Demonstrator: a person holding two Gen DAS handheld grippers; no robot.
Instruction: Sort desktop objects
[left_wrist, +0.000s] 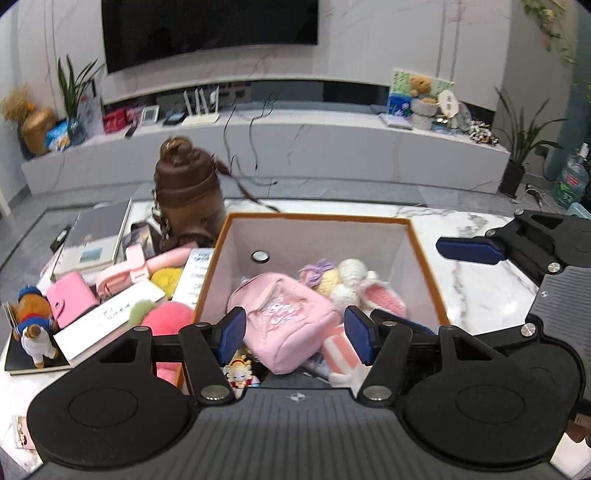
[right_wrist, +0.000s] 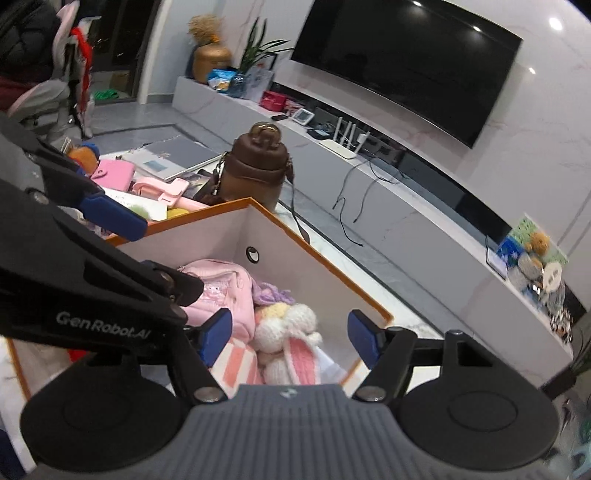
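Note:
An orange-rimmed white box stands on the marble table. Inside lie a pink mini backpack, a crocheted bunny and a pink striped item. My left gripper is open above the box's near side, its pads on either side of the backpack and holding nothing. My right gripper is open and empty over the box, above the bunny; the backpack and the box rim show there too. The left gripper's body crosses the right wrist view at left.
Left of the box lie a brown bottle, a pink wallet, a pink phone holder, a notepad, a pink plush, a bear toy and books. A TV console stands behind the table.

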